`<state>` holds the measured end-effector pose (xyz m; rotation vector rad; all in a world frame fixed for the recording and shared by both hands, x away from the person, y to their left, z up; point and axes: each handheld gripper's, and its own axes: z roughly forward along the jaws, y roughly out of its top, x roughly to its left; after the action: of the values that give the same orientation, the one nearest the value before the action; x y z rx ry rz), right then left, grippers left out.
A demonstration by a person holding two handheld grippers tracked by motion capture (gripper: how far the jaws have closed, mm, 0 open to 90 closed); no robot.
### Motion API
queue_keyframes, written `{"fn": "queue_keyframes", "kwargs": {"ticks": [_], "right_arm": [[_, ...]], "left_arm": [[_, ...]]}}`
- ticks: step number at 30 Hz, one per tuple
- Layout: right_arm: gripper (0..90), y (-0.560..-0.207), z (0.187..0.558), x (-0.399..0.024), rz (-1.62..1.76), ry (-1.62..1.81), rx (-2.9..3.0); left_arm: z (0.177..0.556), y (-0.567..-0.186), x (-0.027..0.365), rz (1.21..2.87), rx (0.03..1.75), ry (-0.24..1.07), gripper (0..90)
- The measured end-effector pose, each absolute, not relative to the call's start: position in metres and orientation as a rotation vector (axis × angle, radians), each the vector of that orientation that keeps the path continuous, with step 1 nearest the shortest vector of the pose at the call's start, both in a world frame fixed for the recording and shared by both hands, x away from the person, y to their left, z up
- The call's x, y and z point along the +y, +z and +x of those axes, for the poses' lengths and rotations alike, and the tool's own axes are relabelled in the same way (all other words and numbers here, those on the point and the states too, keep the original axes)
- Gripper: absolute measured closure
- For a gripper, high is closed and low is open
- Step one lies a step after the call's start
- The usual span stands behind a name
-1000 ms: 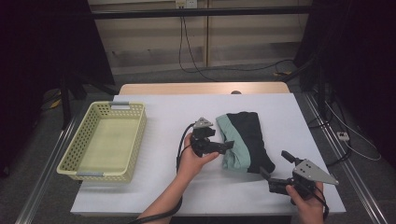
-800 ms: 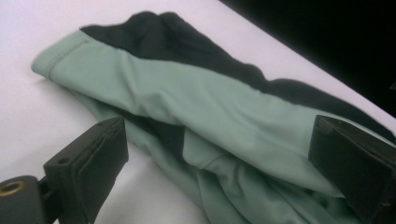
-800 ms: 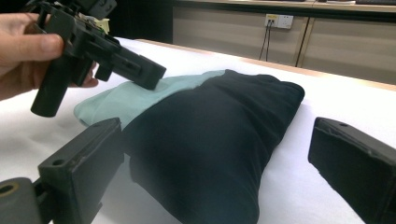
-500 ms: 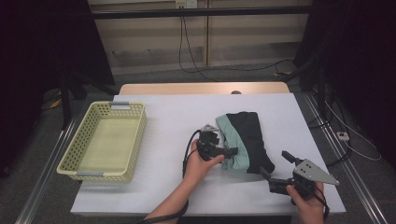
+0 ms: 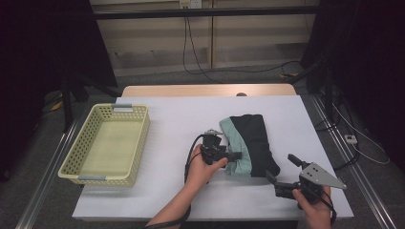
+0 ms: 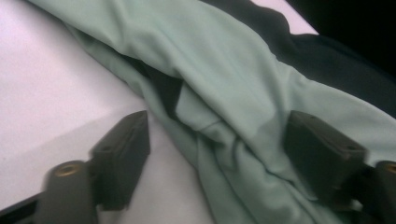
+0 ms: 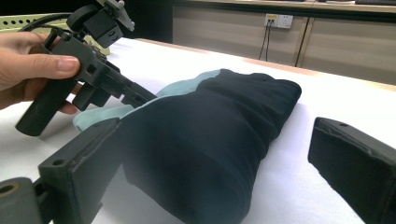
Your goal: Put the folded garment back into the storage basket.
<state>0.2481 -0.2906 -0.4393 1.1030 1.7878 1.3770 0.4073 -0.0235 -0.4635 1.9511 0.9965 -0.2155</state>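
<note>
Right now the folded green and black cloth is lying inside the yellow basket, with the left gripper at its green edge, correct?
Not quite. The cloth lies on the white table, to the right of the basket, as the high view shows. The left gripper is indeed at its green edge.

Folded cloth [image 7: 210, 140] btwn open tool [image 7: 219, 186] jaws

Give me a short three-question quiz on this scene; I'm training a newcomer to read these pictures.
1. True or false: the folded garment lies inside the yellow basket.
2. Which claw is at the garment's mint-green edge: left claw or right claw?
3. Multiple choice: the basket holds A) a towel, B) nothing, C) a cable.

Key: 1 false, it lies on the white table. 2 left claw. 3 B.
</note>
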Motion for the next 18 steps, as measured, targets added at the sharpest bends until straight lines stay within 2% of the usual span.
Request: {"fn": "queue_keyframes", "kwargs": {"ticks": [2,4,6,18], "right_arm": [[3.4,-0.439,0.248,-0.291,1.104,1.377,1.787],[3.4,-0.439,0.248,-0.291,1.106,1.377,1.785],[3.4,-0.439,0.248,-0.292,1.106,1.378,1.784],[3.4,-0.438,0.247,-0.294,1.103,1.373,1.775]], "left_arm": [[0.406,-0.465,-0.025,1.923,1.040,-0.324,46.7],[0.406,-0.465,-0.025,1.918,1.054,-0.332,48.3],[0.407,-0.467,-0.023,1.889,1.073,-0.378,59.4],[0.410,-0.456,-0.012,1.901,1.121,-0.443,78.5]]}}
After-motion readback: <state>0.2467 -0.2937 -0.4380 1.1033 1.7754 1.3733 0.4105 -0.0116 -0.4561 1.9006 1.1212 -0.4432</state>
